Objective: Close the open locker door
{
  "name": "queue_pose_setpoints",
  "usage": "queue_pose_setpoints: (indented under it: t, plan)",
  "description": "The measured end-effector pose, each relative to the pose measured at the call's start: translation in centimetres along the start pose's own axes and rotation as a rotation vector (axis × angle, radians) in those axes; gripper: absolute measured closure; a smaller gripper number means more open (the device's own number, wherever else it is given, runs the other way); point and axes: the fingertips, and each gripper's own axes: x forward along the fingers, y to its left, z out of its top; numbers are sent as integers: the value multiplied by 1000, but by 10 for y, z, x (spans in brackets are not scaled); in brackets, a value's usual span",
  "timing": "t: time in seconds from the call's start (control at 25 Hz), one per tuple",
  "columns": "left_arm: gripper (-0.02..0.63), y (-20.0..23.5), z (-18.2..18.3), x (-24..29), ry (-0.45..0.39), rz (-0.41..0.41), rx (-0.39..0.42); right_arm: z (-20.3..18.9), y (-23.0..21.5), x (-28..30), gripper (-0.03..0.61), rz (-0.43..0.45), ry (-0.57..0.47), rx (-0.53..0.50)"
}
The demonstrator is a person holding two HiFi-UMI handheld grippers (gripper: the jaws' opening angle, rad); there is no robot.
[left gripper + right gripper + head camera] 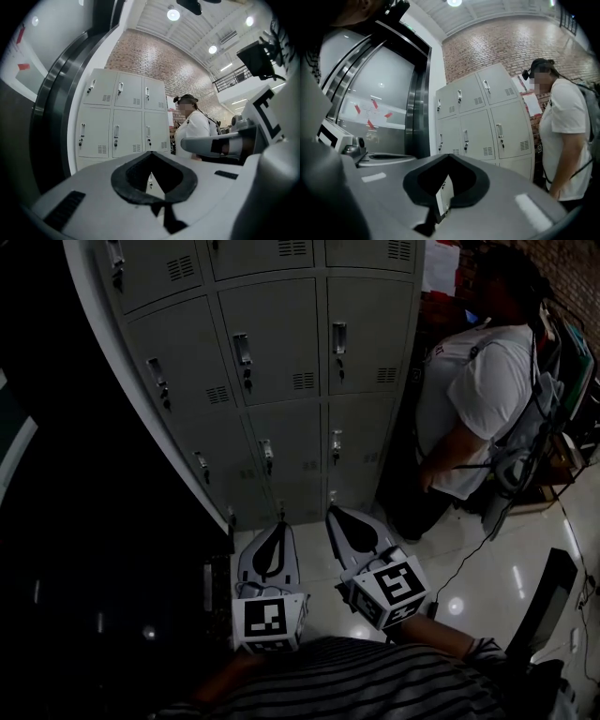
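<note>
Grey steel lockers (281,442) stand ahead; every door (277,324) in view looks flush. An open one would likely swing light yet stiff, best pushed beside its latch (243,351). Below, left gripper (279,527) and right gripper (336,517) hang closed, empty.

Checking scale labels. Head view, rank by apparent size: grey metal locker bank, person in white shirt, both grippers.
1. Grey metal locker bank
2. Person in white shirt
3. Left gripper and right gripper: alike, no ranking.
</note>
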Motion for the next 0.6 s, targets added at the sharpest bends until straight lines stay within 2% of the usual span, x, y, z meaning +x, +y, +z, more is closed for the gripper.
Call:
queue_pose_setpoints:
  t: [0.36,0.6]
  plan:
    - [609,31,7,-35,-15,-11,6,-1,62,9,578,27,9,10]
    - [609,48,7,-45,-21,-29,9,-2,85,23,578,34,-4,-25]
